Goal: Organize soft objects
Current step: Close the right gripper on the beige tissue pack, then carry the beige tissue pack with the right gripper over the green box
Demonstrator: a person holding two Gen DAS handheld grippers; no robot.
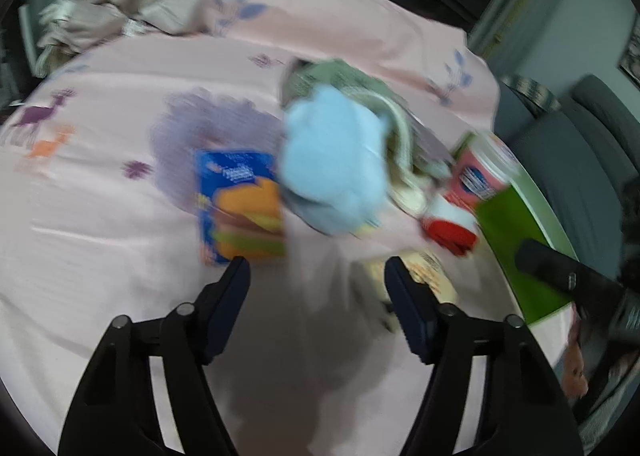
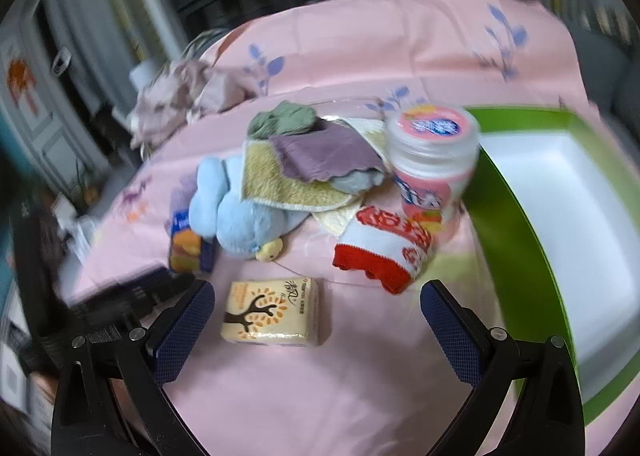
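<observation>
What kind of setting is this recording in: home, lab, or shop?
Probably a home. A table draped in a pink printed cloth holds a blue plush toy, folded towels and a tissue pack; grey upholstered seating stands beside it.

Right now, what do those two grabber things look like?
Both are black plastic tongs with two fingers each. The left gripper has silver bolts on its arms and dark navy pads. The right gripper looks the same, and its blue pads show a bumpy grid pattern. No sleeves show.
</observation>
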